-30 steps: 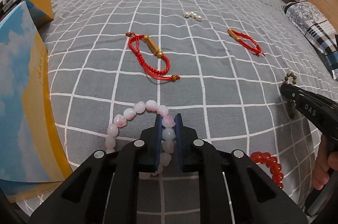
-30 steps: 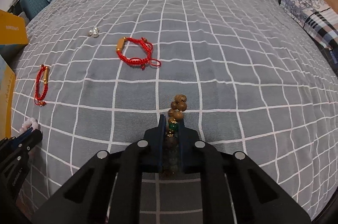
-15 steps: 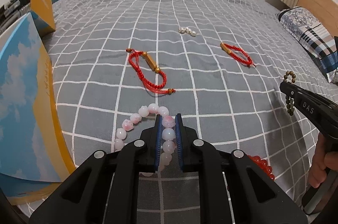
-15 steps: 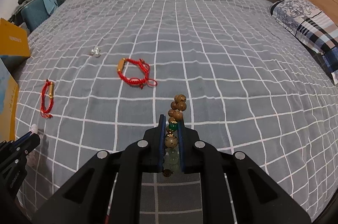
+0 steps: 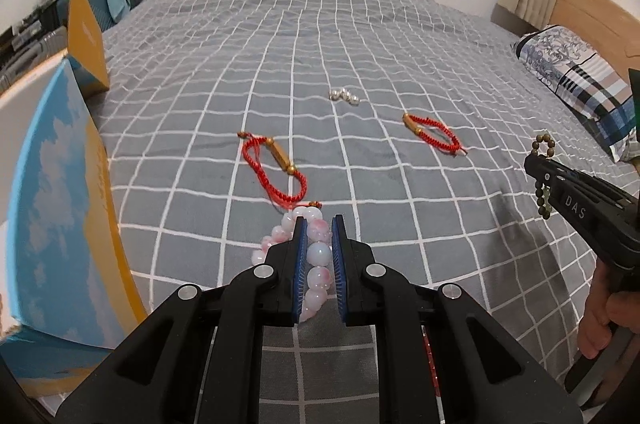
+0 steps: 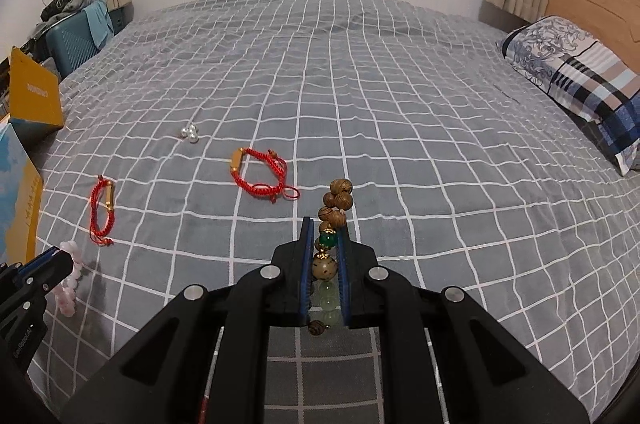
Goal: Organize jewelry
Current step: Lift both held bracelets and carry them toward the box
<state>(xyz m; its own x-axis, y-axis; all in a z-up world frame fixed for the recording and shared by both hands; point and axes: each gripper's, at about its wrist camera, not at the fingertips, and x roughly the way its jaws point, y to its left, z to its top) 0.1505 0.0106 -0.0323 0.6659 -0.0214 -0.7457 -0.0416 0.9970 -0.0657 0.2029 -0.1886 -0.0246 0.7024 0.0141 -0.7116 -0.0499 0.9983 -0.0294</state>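
Observation:
My left gripper (image 5: pixel 318 224) is shut on a pink and white bead bracelet (image 5: pixel 319 254) and holds it above the grey checked bedspread (image 5: pixel 360 24). My right gripper (image 6: pixel 325 226) is shut on a brown wooden bead bracelet (image 6: pixel 336 200) with a green bead, also lifted. Each gripper shows in the other's view: the right one (image 5: pixel 538 160) and the left one (image 6: pixel 60 258). Two red cord bracelets (image 5: pixel 276 172) (image 5: pixel 432 132) and a small cluster of pearls (image 5: pixel 344 95) lie on the bed ahead.
A blue and yellow box (image 5: pixel 52 204) stands at the left, with its open yellow flap (image 5: pixel 86 36) behind. A patterned pillow (image 5: pixel 580 80) lies at the right by the wooden headboard (image 5: pixel 592 8). A blue suitcase (image 6: pixel 76 40) stands past the bed's left edge.
Both grippers have risen from the bed with their bracelets held, and both views have tilted up to show the wall and window. The red bead bracelet near the left gripper is out of view.

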